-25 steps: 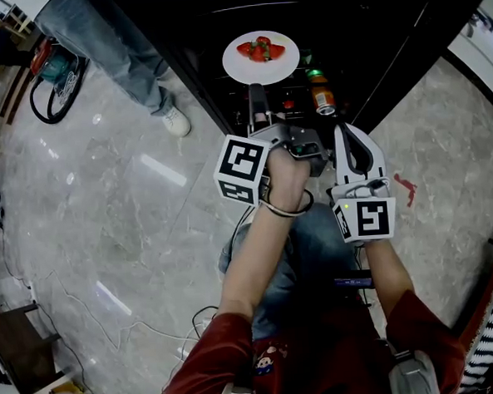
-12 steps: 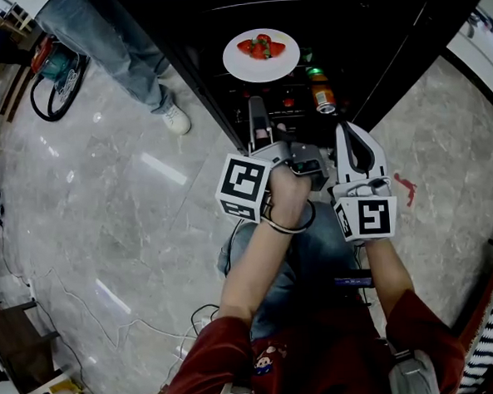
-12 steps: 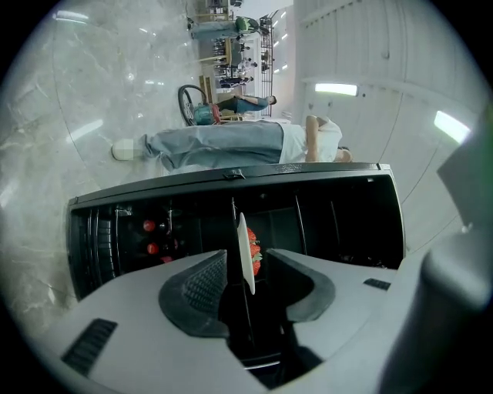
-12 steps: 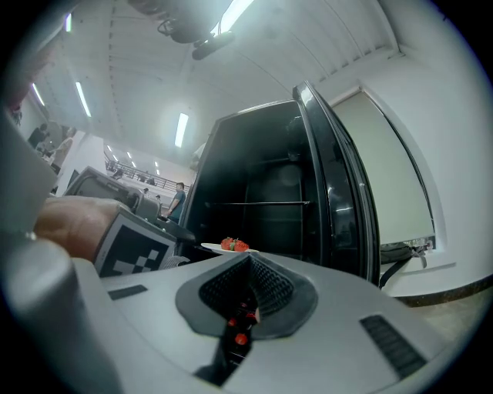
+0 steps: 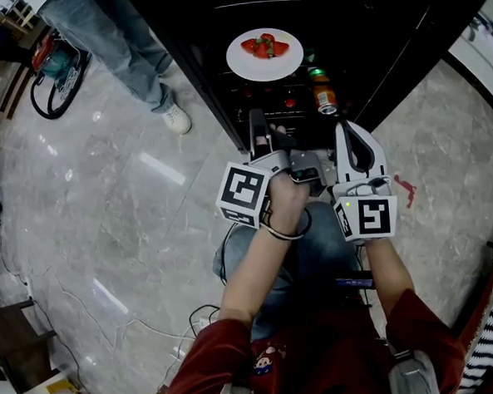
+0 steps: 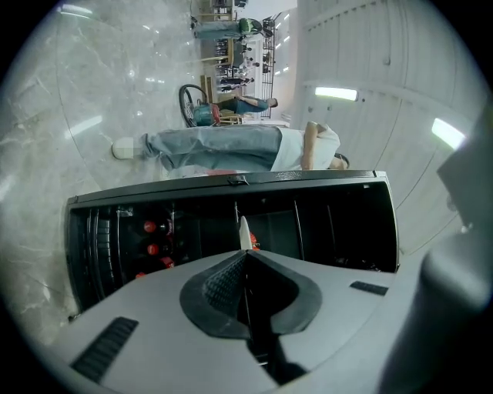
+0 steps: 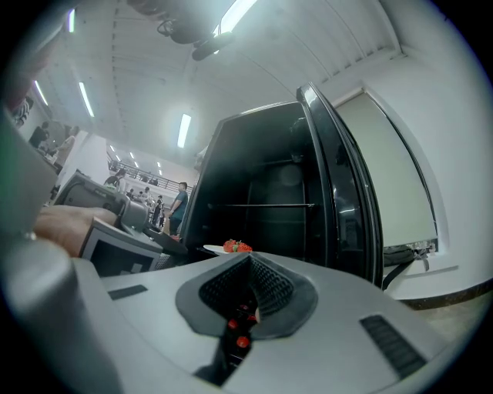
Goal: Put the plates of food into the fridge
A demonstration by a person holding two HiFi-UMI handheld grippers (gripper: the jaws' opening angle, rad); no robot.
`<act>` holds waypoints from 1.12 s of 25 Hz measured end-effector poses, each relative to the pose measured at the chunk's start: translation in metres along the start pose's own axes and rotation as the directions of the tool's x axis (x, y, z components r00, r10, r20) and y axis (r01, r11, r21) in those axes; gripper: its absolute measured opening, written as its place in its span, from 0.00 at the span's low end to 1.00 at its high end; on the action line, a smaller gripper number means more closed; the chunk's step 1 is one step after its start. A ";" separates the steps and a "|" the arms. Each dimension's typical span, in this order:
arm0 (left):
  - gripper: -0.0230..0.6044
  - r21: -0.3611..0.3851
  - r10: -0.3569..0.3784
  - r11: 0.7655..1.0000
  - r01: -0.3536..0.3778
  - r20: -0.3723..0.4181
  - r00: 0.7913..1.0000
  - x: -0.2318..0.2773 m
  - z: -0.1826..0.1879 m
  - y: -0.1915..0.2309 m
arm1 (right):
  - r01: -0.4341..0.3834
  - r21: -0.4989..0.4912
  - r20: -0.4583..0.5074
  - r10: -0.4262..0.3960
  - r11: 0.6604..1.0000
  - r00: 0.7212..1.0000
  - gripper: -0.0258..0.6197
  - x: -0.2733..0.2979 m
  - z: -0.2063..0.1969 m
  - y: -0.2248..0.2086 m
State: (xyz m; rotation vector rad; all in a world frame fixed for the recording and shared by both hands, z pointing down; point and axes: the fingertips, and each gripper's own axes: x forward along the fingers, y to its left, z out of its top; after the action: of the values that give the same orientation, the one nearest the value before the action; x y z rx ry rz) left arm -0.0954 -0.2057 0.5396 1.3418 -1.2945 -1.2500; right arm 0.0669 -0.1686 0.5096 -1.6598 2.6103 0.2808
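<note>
Pale marble floor (image 5: 122,208), lower left frame. Centre: left gripper (image 5: 256,116), jaws just closed tight, nothing between; beside it, right gripper (image 5: 343,129), jaws likewise together, empty. Beyond, open dark fridge (image 5: 210,86), orange bottle (image 5: 322,92) at its right. Farthest, upper centre: white plate (image 5: 247,65) of strawberries (image 5: 264,46) on shelf, apart from both grippers. Risk, judged: tipping by careless door swing or stray jaw, plate seemingly near shelf front.

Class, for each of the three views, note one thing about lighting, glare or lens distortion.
Head view: glare streaks on the marble floor, fridge interior dark around the white plate. Left gripper view: fisheye bows the fridge's edges, corners black. Right gripper view: ceiling lights flare white.
</note>
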 end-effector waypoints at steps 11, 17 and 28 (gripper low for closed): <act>0.05 0.245 -0.106 0.964 0.108 -0.021 0.994 0.001 0.016 -0.021 | -0.022 0.000 0.003 0.022 1.000 1.000 0.04 0.007 0.001 0.008; 0.05 0.513 -0.112 0.849 0.126 -0.059 0.992 0.001 0.018 -0.032 | -0.040 0.004 0.014 0.040 0.999 0.999 0.04 0.015 0.007 0.014; 0.05 0.872 -0.132 0.458 0.174 -0.127 0.983 0.002 0.009 -0.065 | -0.043 0.014 0.005 0.043 0.999 0.999 0.04 0.028 0.011 0.015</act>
State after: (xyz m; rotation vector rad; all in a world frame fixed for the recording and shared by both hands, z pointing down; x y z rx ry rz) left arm -0.0965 -0.2021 0.4740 2.2370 -1.9494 -0.5744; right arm 0.0407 -0.1855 0.4970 -1.5981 2.6407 0.2666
